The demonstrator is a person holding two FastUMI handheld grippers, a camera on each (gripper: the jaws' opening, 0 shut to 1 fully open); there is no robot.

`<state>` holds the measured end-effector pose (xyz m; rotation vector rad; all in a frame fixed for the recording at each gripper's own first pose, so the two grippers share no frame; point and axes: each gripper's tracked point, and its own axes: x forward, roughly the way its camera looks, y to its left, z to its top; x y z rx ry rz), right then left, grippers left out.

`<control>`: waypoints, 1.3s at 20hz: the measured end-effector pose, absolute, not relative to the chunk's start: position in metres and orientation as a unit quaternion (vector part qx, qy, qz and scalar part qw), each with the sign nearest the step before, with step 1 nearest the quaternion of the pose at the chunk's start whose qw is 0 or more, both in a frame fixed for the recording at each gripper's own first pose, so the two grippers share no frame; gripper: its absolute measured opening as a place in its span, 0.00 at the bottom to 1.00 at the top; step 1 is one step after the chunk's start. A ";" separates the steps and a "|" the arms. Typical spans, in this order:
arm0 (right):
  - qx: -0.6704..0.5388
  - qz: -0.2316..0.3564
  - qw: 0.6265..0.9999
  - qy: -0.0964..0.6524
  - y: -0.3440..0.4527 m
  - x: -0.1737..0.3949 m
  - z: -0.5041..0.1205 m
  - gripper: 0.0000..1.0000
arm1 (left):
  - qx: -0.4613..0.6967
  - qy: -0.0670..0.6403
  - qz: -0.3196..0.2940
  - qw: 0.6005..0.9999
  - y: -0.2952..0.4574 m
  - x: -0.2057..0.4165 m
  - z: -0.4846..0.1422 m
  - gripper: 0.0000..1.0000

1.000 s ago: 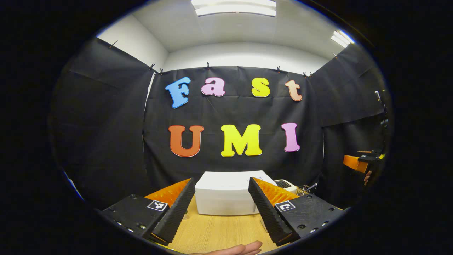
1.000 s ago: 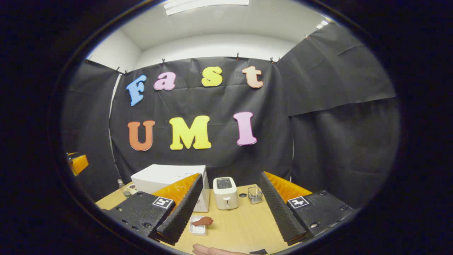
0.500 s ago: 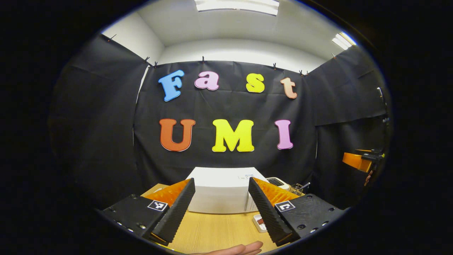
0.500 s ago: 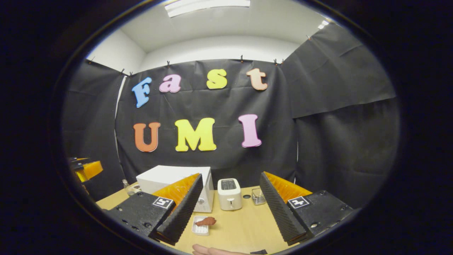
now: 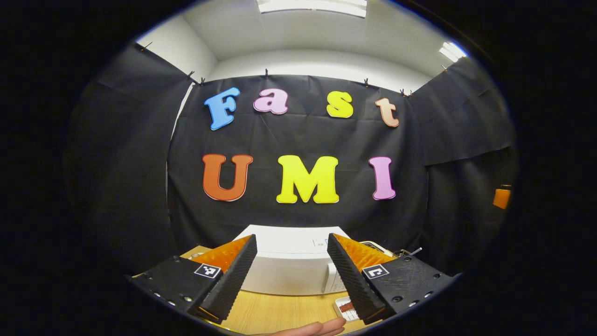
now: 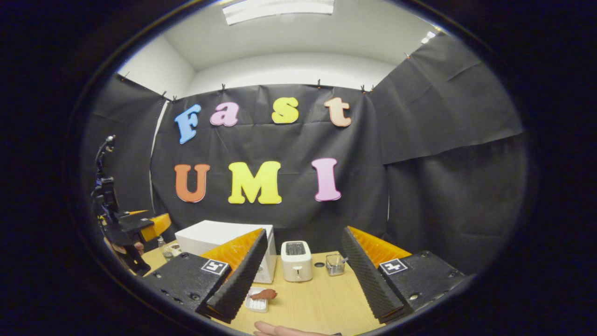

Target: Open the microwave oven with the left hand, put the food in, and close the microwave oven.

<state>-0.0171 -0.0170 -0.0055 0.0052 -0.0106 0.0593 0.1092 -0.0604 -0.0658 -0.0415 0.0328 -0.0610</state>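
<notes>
A white microwave oven (image 5: 289,268) stands shut on the wooden table, straight ahead of my left gripper (image 5: 289,275), which is open and empty a short way in front of it. In the right gripper view the microwave oven (image 6: 219,238) sits at the back left. A small white tray with a reddish-brown piece of food (image 6: 264,294) lies in front of it, just ahead of my right gripper (image 6: 301,273), also open and empty. The tray's edge (image 5: 344,307) peeks out beside my left gripper's right finger. The left gripper and the hand holding it (image 6: 128,228) appear at the far left.
A white toaster (image 6: 296,267) and a small glass holder (image 6: 335,264) stand on the table (image 6: 317,303) right of the microwave. A small bottle (image 6: 163,247) sits at its left. Part of a hand (image 5: 322,327) shows at the bottom edge.
The left gripper has moved closer to the microwave, which looks larger now. The right gripper view has shifted slightly, with the left gripper coming further into it.
</notes>
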 end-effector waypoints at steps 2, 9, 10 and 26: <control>0.001 0.029 1.000 -0.009 -0.020 -0.020 -0.005 1.00 | -0.027 0.026 -0.035 0.999 -0.069 0.129 -0.082 0.94; 0.012 0.042 0.999 -0.011 -0.023 -0.024 -0.012 1.00 | -0.016 0.078 -0.019 0.997 -0.098 0.184 -0.165 0.93; 0.013 0.044 0.999 -0.010 -0.024 -0.023 -0.015 1.00 | -0.009 0.080 -0.019 0.997 -0.101 0.189 -0.174 0.94; 0.008 0.048 0.999 0.013 -0.072 0.014 -0.081 1.00 | -0.015 0.134 -0.044 0.990 -0.186 0.257 -0.319 0.80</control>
